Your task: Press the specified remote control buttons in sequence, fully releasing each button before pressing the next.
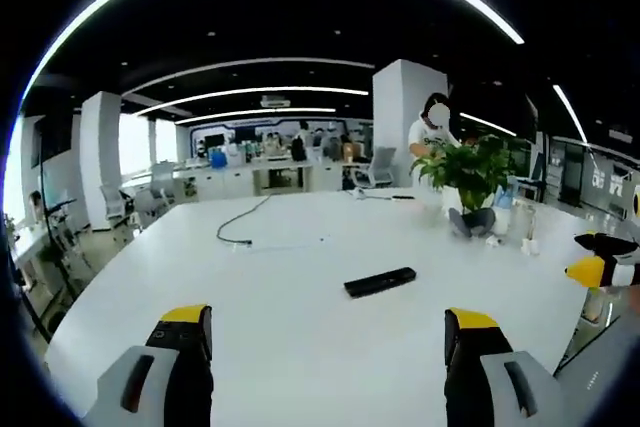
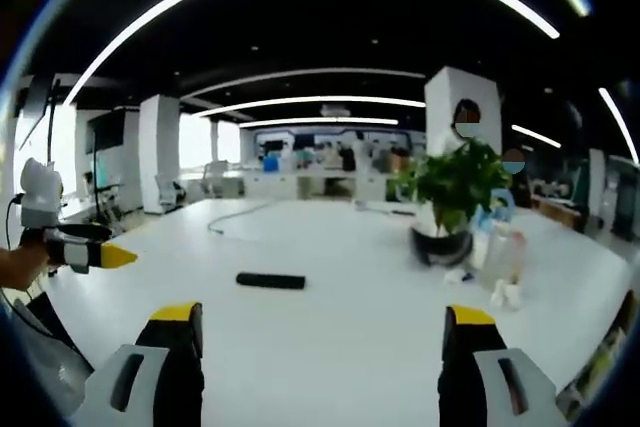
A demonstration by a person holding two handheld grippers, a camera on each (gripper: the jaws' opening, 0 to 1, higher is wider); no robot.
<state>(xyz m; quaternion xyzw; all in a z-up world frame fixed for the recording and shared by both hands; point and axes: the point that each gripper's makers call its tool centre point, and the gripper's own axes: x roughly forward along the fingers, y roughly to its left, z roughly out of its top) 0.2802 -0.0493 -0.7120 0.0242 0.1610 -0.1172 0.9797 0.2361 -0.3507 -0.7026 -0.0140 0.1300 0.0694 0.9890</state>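
Observation:
A black remote control (image 1: 380, 282) lies flat on the white table (image 1: 280, 347), a short way beyond my left gripper (image 1: 328, 319), whose jaws stand wide apart with nothing between them. In the right gripper view the same remote control (image 2: 270, 280) lies ahead and to the left of my right gripper (image 2: 320, 319), which is open and empty too. The right gripper's yellow tip (image 1: 590, 269) enters the left gripper view at the right edge. At the left edge of the right gripper view, the left gripper (image 2: 85, 255) shows in a hand.
A potted green plant (image 1: 472, 179) stands at the table's far right, with small bottles (image 2: 503, 259) beside it. A black cable (image 1: 243, 223) snakes across the far side of the table. A person (image 1: 432, 132) stands behind the plant. Desks and chairs fill the office beyond.

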